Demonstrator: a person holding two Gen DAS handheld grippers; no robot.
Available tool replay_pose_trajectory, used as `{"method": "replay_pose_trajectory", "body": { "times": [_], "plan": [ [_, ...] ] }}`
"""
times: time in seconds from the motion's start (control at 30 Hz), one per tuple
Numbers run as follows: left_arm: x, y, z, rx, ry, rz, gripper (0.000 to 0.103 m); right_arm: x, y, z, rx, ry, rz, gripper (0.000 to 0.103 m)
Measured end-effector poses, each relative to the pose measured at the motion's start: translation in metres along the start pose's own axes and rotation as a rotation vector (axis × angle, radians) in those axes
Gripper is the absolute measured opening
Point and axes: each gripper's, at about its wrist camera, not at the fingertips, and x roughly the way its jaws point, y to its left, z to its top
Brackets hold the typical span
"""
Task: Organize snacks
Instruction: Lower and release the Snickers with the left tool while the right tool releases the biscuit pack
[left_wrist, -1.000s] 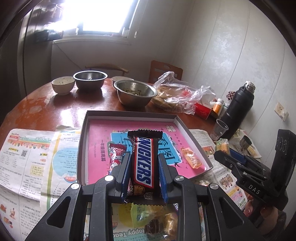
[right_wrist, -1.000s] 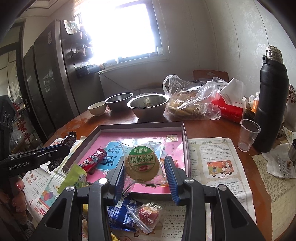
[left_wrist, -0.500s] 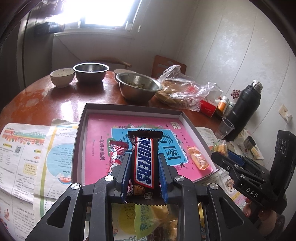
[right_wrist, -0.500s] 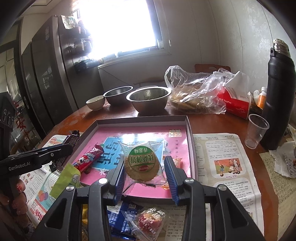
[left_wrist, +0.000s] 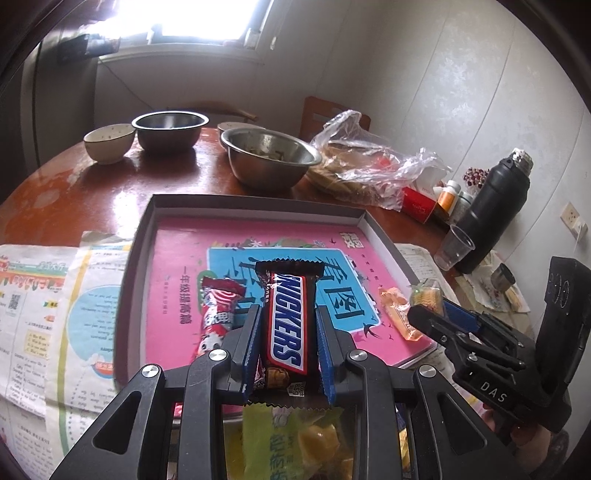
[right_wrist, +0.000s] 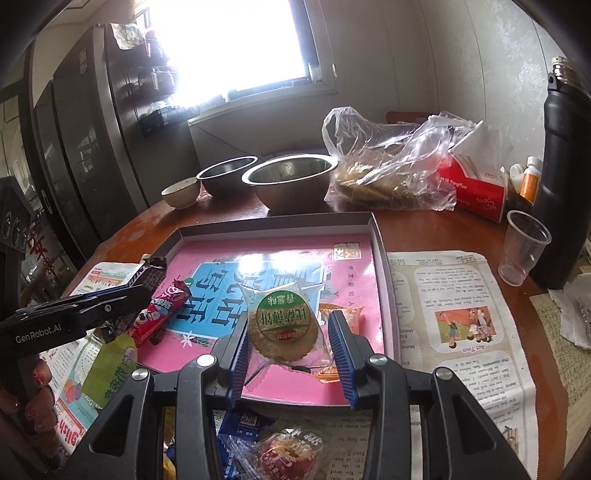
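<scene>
My left gripper (left_wrist: 288, 314) is shut on a Snickers bar (left_wrist: 290, 332), held lengthwise just above the near part of a shallow grey tray (left_wrist: 258, 206) lined in pink and blue. A red snack stick (left_wrist: 218, 314) and an orange wrapped candy (left_wrist: 397, 314) lie in the tray. My right gripper (right_wrist: 288, 319) is shut on a round cookie pack (right_wrist: 282, 325) with a green label, over the tray's (right_wrist: 277, 223) near right part. The right wrist view shows the left gripper (right_wrist: 140, 291) at the tray's left edge, with the Snickers bar (right_wrist: 151, 275) in it.
Two steel bowls (left_wrist: 269, 155) (left_wrist: 170, 127) and a ceramic bowl (left_wrist: 109, 142) stand beyond the tray. A plastic bag (right_wrist: 391, 166), red tissue box (right_wrist: 472, 188), plastic cup (right_wrist: 524, 247) and black thermos (right_wrist: 565, 177) crowd the right. Newspaper (right_wrist: 454, 314) covers the table; loose snacks (right_wrist: 288, 450) lie near me.
Both grippers have come forward and down toward the tray, which now looks larger. Each still holds its snack the same way.
</scene>
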Motion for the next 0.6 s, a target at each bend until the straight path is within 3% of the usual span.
{"method": "replay_pose_trajectory", "body": {
  "times": [0.27,0.6],
  "plan": [
    [0.019,-0.004,0.0,0.016,0.029,0.014,0.029,0.011,-0.003,0.0,0.023,0.017,0.014,0.041],
    [0.031,-0.009,-0.007,0.046,0.064,0.021,0.029,0.025,0.014,-0.005,-0.036,0.051,0.036,0.041]
  ]
}}
